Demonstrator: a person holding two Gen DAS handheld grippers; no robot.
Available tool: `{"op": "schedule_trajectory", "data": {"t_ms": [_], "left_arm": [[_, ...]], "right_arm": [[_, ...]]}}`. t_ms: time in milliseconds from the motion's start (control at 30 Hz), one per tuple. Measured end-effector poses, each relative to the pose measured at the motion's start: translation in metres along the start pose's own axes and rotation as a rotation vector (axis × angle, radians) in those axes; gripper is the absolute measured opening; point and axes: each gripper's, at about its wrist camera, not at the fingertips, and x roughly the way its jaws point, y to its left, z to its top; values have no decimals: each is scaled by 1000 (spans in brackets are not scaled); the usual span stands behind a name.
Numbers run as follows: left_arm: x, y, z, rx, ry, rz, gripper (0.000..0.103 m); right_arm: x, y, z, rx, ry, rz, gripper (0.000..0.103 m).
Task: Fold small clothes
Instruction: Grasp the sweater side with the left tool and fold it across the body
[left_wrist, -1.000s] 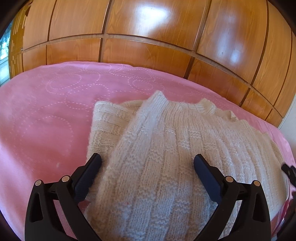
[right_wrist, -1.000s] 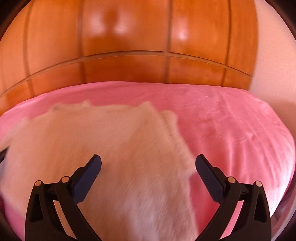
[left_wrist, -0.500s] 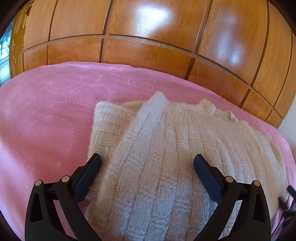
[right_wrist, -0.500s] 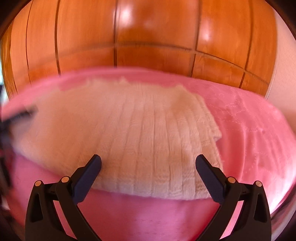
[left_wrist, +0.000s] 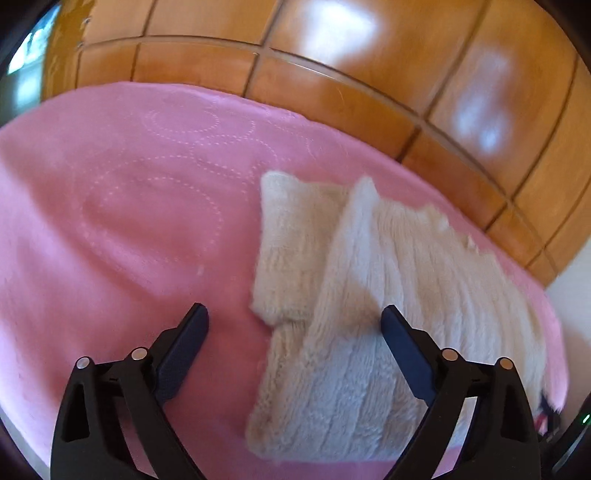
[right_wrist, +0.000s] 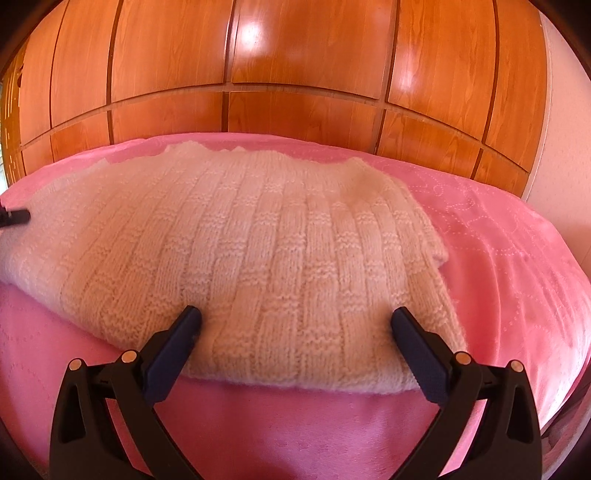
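A cream knitted sweater (right_wrist: 266, 254) lies flat on the pink bedspread (right_wrist: 517, 280), its sleeves folded in over the body. In the left wrist view the sweater (left_wrist: 388, 332) is blurred and sits to the right. My left gripper (left_wrist: 293, 315) is open and empty above the sweater's left edge, one finger over bare bedspread (left_wrist: 110, 229). My right gripper (right_wrist: 295, 319) is open and empty, just above the sweater's near hem. A dark fingertip of the left gripper (right_wrist: 14, 217) shows at the far left of the right wrist view.
A glossy wooden panelled wall (right_wrist: 295, 74) stands right behind the bed. A white wall (right_wrist: 565, 129) rises at the right. The bed's near edge (left_wrist: 22, 435) shows at the lower left of the left wrist view.
My left gripper has shifted left, so the sweater now sits to its right. My right gripper has pulled back and steadied at the sweater's near hem. Both stay open.
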Motion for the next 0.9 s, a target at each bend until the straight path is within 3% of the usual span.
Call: {"op": "schedule_trajectory", "data": {"t_ms": [167,367,600,900], "left_arm": [[8,1,5,-58,49,-146,77],[21,6,15,-165,120,-213,67],[24,20,20,-339,186,-246,47],[20,29,16,-449,249,-256,46]], "right_arm": [[1,-2,0,1,0,3,101],[1,-2,0,1,-1,3,101],[1,-2,1,4,-3,5,101],[1,-1,1,6,-5,5,101]]}}
